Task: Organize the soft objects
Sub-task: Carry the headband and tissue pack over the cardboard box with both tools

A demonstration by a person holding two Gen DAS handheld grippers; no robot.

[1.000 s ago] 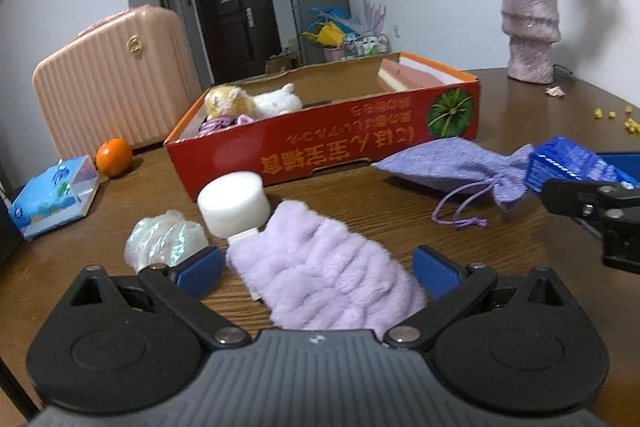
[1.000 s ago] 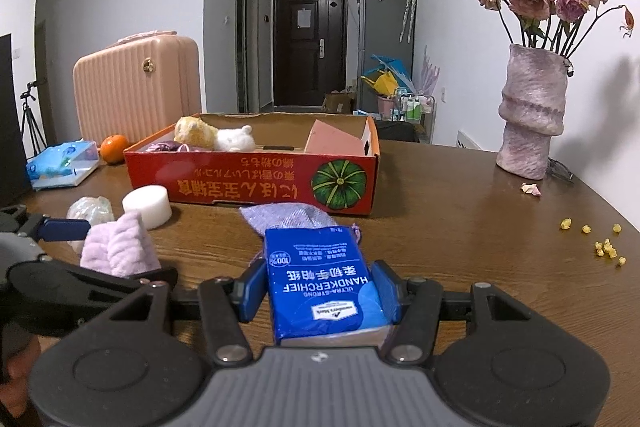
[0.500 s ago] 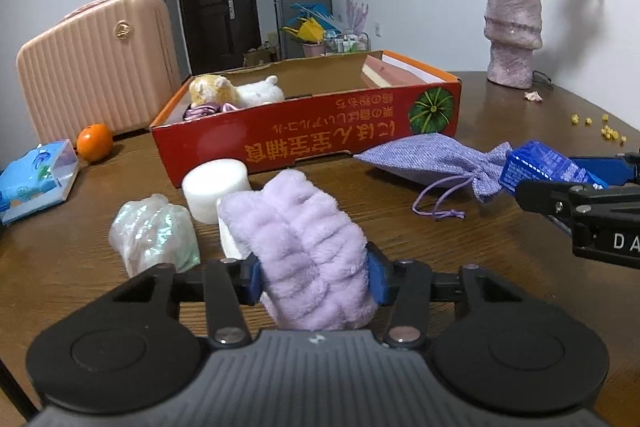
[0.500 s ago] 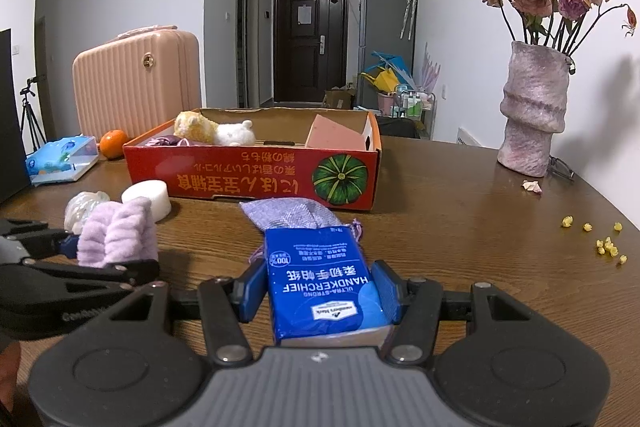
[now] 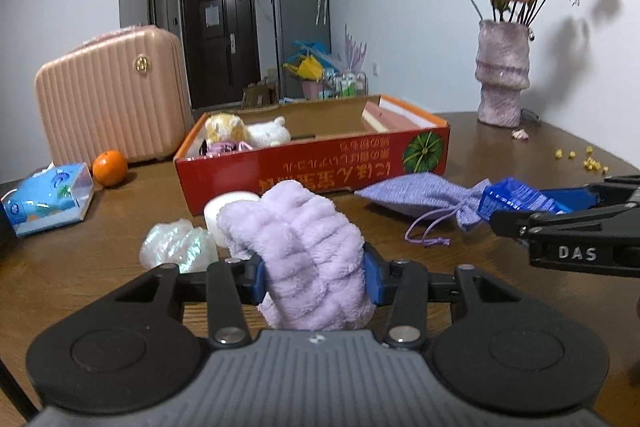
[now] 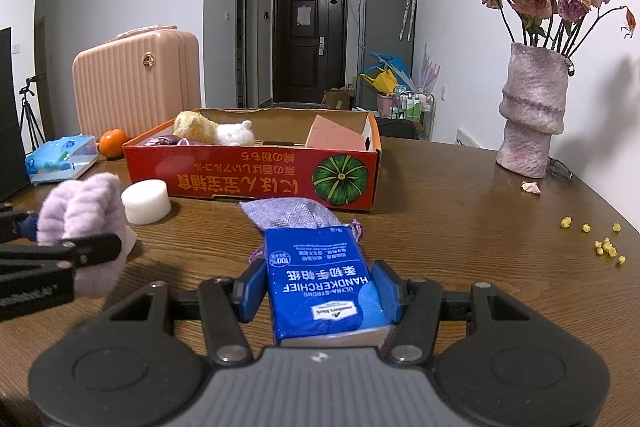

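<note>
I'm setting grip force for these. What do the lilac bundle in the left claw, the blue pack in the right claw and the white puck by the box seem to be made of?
Lilac bundle: plush fleece, judging by its fuzzy, ribbed pile. Blue pack: glossy plastic film, probably over paper tissues, since it is printed "handkerchief". White puck: likely matte foam, though the look leaves that open.

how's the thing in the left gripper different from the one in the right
The left gripper holds a fluffy lilac cloth, bunched and bulging past the jaws; the right gripper holds a blue handkerchief pack, flat, boxy and printed. The cloth is plush and ribbed, the pack smooth and glossy. Both are clamped between shut jaws above the wooden table.
</note>
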